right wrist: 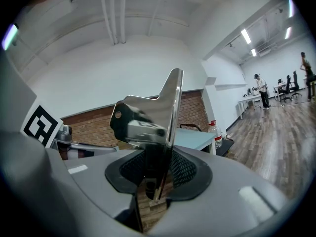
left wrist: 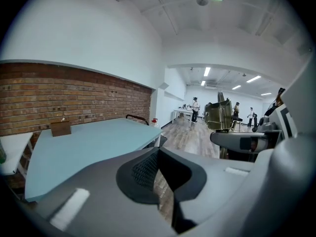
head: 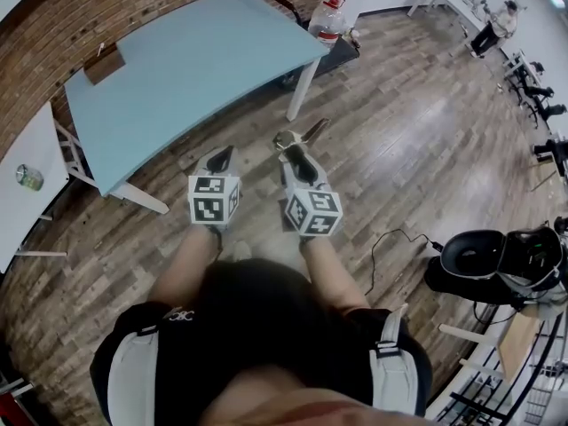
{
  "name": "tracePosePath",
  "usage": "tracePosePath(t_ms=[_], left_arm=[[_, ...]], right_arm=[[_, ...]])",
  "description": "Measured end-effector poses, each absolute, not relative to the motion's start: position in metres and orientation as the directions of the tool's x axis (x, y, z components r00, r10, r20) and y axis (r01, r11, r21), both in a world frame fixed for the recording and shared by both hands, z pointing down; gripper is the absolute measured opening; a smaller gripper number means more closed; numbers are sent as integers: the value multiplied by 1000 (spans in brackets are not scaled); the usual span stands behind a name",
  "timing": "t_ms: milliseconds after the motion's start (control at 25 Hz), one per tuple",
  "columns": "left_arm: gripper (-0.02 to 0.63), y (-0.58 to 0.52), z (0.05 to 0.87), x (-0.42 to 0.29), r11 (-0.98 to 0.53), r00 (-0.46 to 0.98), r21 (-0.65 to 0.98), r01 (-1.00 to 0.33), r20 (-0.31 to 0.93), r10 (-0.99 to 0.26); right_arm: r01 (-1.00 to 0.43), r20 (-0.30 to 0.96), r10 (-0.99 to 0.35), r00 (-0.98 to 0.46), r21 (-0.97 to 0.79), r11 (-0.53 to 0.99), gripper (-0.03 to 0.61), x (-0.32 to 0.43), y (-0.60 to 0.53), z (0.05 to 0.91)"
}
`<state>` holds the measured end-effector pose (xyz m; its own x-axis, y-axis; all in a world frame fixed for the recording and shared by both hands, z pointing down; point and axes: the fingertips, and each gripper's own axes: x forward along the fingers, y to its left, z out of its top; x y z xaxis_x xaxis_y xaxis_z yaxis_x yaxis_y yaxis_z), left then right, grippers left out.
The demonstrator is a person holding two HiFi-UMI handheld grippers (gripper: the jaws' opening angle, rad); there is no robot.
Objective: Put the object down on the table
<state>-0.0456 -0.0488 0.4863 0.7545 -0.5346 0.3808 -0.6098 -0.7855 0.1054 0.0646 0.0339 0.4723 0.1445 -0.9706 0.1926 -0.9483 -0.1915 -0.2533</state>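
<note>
A shiny flat metal object [right wrist: 165, 110] is being pinched upright between the jaws of the right gripper [right wrist: 157, 177], apparently for setting down. It is hanging short of the light-blue rectangular table [head: 177, 69] ahead of the jaws. The left gripper [left wrist: 164, 177] is being held narrowly spread and empty.

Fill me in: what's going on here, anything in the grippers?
A person stands on the wood floor just short of the light blue table, a gripper in each hand. The right gripper has its tongs clamped on a shiny metal object. The left gripper has its tongs apart with nothing between them. The object isn't on the table yet.
</note>
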Motion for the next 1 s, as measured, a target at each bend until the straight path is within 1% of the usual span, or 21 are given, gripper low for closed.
tracePosePath(t_ms=[360, 560, 840, 1000], left_arm=[[0, -105, 473, -9, -816, 791, 106, -568, 346, -505], [-2, -120, 475, 3, -819, 788, 97, -565, 357, -502], [-2, -162, 492, 20, -800, 763, 81, -595, 372, -529], [0, -196, 489, 38, -784, 748, 75, -617, 365, -554]], right_arm=[[-951, 150, -974, 167, -236, -199, 129, 85, -21, 455], [-947, 163, -973, 164, -251, -201, 129, 97, -39, 463], [-949, 166, -981, 98, -282, -143, 129, 117, -94, 482], [-956, 153, -987, 53, -277, -94, 129, 132, -138, 480]])
